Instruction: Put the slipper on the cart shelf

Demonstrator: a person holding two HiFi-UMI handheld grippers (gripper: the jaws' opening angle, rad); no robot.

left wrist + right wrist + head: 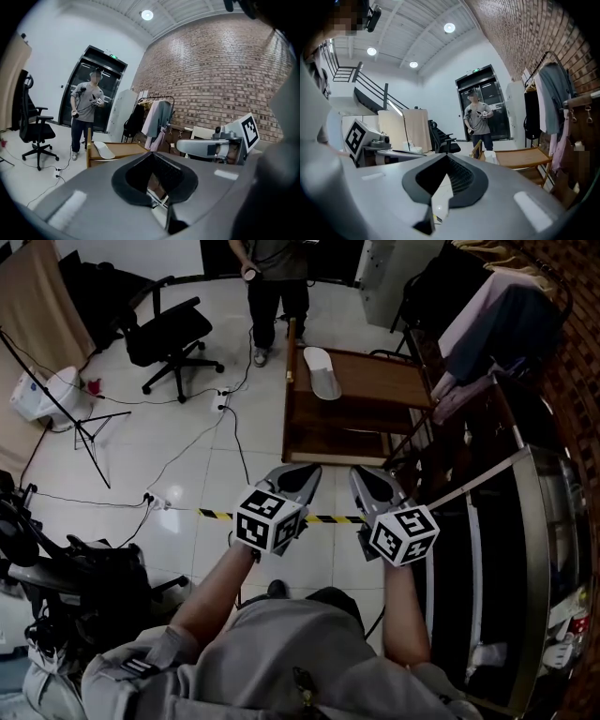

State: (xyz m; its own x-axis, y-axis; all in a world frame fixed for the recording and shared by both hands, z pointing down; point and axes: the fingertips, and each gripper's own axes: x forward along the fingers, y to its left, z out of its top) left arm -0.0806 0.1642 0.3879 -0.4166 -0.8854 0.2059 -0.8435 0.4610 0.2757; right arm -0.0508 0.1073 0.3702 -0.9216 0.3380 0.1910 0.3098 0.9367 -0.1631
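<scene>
A white slipper (pixel 322 371) lies on the top shelf of a wooden cart (pixel 375 381) ahead of me. The left gripper view shows the same slipper (pixel 104 150) on the cart (pixel 124 149), and the right gripper view has the slipper (pixel 492 157) and cart (pixel 525 157) too. My left gripper (pixel 305 472) and right gripper (pixel 367 474) are held side by side over the floor, short of the cart's near edge. Both point at the cart. The left gripper (pixel 152 153) is shut and empty. The right gripper (pixel 446 155) is shut with nothing in it.
A person (pixel 277 277) stands beyond the cart. A black office chair (pixel 169 334) and a tripod (pixel 84 427) are at the left, with cables across the tiles. Yellow-black tape (pixel 216 515) runs along the floor. A clothes rack (pixel 487 324) and metal shelving (pixel 544 549) line the right.
</scene>
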